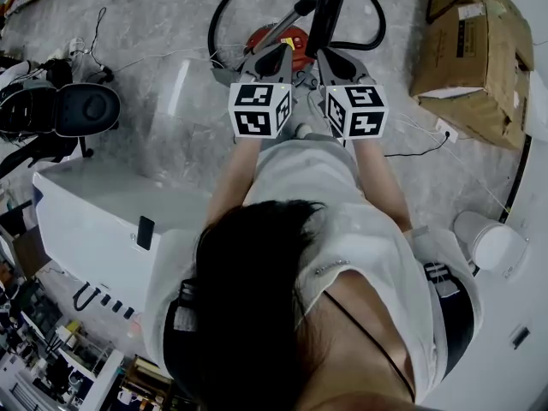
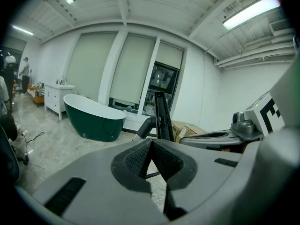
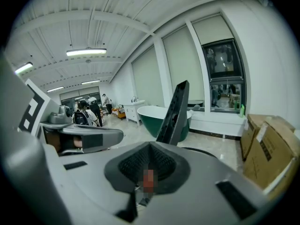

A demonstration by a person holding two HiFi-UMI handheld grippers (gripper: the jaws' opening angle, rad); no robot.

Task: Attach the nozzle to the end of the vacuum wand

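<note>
1. Left gripper [image 2: 150,144]: clenched, ribbed pads meeting at the tips, nothing caught between.
2. Right gripper [image 3: 149,149]: likewise clenched and carrying nothing. Held side by side with the left, both aimed slightly down toward the red vacuum canister [image 1: 287,37] on the floor.
3. Wand [image 1: 328,11]: black, standing up just beyond the two grippers and between them, touched by neither (lower end hidden behind the gripper bodies in the head view).
4. Nozzle: not to be made out for certain in any view. No telling whether seated on the wand's end or lying apart out of sight.
5. Step in hand, as a judgement: no gripping or pushing, both tools idle in front of the wand. Fits two stages alike: nozzle somewhere waiting to be fetched, or nozzle pushed home and both grips released.
6. Next move: not settled by these views. In either case, worth sighting the wand's lower end before anything else. Any approach to call for parting the pads, and for care near the standing wand, which may topple at a nudge.
</note>
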